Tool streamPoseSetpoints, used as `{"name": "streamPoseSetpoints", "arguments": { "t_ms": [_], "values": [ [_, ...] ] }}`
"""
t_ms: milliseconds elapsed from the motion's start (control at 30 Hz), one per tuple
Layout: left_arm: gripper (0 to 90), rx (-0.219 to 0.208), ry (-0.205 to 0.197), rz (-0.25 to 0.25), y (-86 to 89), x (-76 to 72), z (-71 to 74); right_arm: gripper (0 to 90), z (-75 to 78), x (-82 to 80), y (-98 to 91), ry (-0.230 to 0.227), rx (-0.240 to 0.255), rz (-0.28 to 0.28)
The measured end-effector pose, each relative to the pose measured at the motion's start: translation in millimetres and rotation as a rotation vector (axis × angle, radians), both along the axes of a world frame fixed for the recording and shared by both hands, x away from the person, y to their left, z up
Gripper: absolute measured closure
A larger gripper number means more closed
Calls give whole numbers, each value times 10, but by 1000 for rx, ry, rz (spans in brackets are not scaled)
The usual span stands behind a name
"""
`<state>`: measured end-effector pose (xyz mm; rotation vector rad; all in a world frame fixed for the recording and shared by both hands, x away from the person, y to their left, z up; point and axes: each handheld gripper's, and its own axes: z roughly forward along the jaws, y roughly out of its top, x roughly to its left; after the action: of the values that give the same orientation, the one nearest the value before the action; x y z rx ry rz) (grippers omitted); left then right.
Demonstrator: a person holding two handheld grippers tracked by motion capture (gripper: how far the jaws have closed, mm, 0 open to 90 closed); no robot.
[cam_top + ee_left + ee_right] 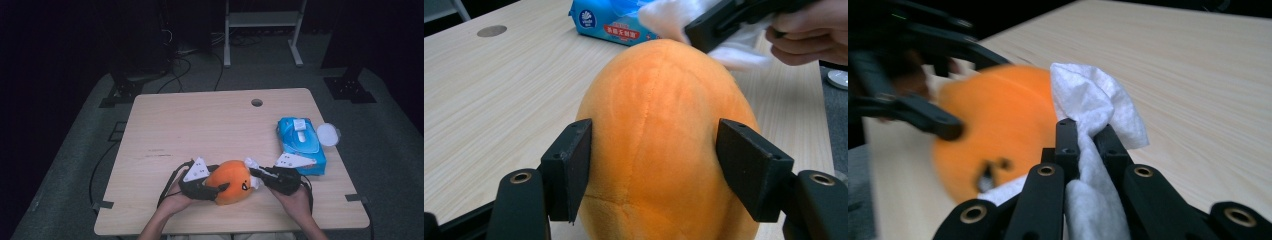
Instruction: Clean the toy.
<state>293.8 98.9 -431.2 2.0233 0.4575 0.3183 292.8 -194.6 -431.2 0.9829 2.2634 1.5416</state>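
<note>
An orange plush toy (231, 181) with a small dark face sits near the table's front edge. My left gripper (216, 190) holds it from the left. In the left gripper view both black pads (574, 165) press against the sides of the plush toy (664, 130). My right gripper (257, 175) comes in from the right, shut on a crumpled white wipe (251, 165). In the right gripper view the wipe (1088, 95) is pinched between the jaws and lies against the plush toy (998, 125).
A blue pack of wet wipes (300, 142) lies at the right of the wooden table (200, 125), with a round white lid (327, 134) beside it. A cable hole (257, 102) is near the far edge. Cables trail off the left side.
</note>
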Motion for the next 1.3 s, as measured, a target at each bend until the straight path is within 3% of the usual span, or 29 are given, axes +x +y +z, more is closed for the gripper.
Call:
{"name": "streamPoseSetpoints", "arguments": {
  "t_ms": [100,233,300,467,533,700,800,867,933,1000,1100,1167,1233,1300],
  "values": [
    [325,6,-6,-3,-4,-8,5,827,-51,42,-75,40,29,-24],
    [323,17,-14,-9,-5,-12,11,826,82,-25,1,-5,68,17],
    [323,19,-16,-10,-8,-13,14,826,103,-45,27,-17,59,26],
    [321,25,-23,-12,-28,-31,24,826,-28,38,-65,42,17,-24],
    [319,33,-34,-17,-47,-42,26,826,-37,53,-89,62,39,-23],
    [314,47,-59,-35,-99,-75,33,824,129,-12,18,1,70,27],
    [311,51,-66,-49,-125,-94,41,824,103,4,13,14,70,35],
    [294,53,-61,-62,-133,-100,57,823,47,42,-20,66,82,49],
    [261,59,-53,-56,-127,-92,91,823,32,41,-48,80,82,48],
    [189,59,-7,-16,-122,-68,108,824,48,15,-50,72,62,48],
    [184,52,59,4,-134,-36,63,824,56,-3,-61,80,61,53],
    [282,72,14,5,-153,-51,70,824,63,6,-58,86,67,55],
    [390,93,-78,27,-190,-88,106,825,80,19,-58,85,75,49],
    [442,105,-175,45,-240,-116,130,825,112,21,-55,75,81,41]
  ]
}}
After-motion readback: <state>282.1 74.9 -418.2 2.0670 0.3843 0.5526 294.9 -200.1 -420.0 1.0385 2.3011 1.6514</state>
